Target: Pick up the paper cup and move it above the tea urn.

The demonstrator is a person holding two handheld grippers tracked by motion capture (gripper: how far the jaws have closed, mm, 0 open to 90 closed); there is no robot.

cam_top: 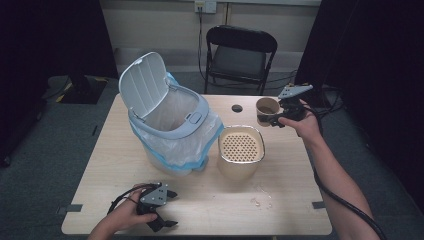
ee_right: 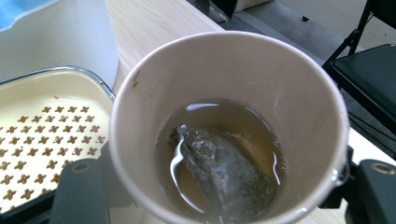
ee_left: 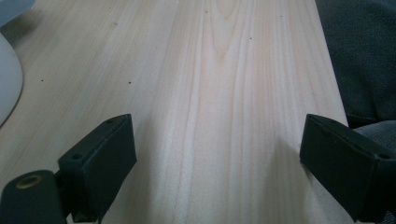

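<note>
one tea bag (ee_right: 224, 179) in cup (ee_right: 299, 93)

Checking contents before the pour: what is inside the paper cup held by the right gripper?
The paper cup holds shallow brownish liquid with a soaked tea bag lying in it. The bag covers part of the cup's bottom, so anything beneath it is hidden.

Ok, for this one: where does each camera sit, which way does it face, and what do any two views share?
High view: above the person's side, looking forward and down on the table; both forearms, left hand-held gripper, right hand-held gripper.
Left gripper view: on the left hand-held gripper, low over bare wood; open black jaws.
Right gripper view: on the right hand-held gripper, looking into the paper cup holding a tea bag.
Shared: cup and perforated strainer box, high and right gripper views.
</note>
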